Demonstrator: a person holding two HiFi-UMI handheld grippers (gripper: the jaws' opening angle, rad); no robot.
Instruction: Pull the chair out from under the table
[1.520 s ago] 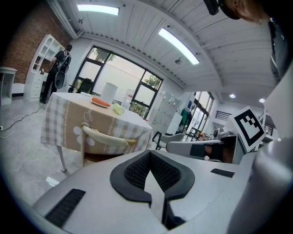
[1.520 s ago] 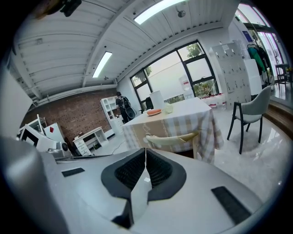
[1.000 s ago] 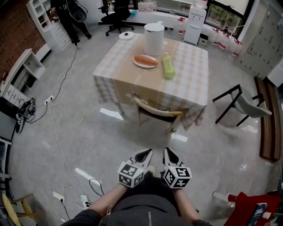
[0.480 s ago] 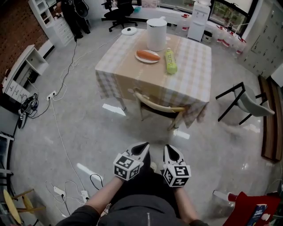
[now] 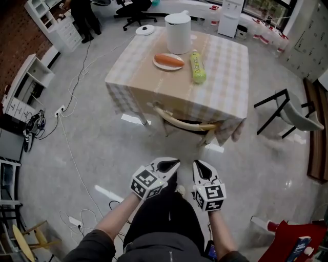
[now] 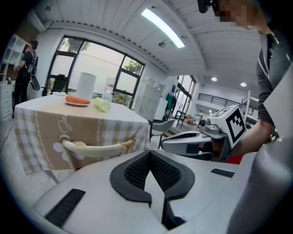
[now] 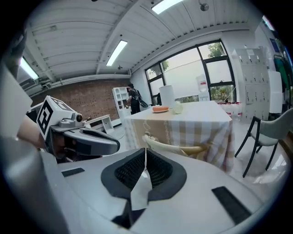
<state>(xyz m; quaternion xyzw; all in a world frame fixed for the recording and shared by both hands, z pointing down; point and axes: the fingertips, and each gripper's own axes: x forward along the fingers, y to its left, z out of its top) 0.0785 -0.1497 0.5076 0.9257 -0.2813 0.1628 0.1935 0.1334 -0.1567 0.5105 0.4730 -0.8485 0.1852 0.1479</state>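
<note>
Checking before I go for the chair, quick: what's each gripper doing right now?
Left gripper: closed, holding nothing.
Right gripper: closed, holding nothing.

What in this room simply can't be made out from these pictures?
- Chair: in the head view only its curved back and bits of leg show; the tablecloth hides the seat.
- Orange food: in the head view, too small to identify.
- Person by the shelves: in the head view, the upper body is cut off by the top edge.
- Red object: in the head view, cut off at the bottom right corner.
</note>
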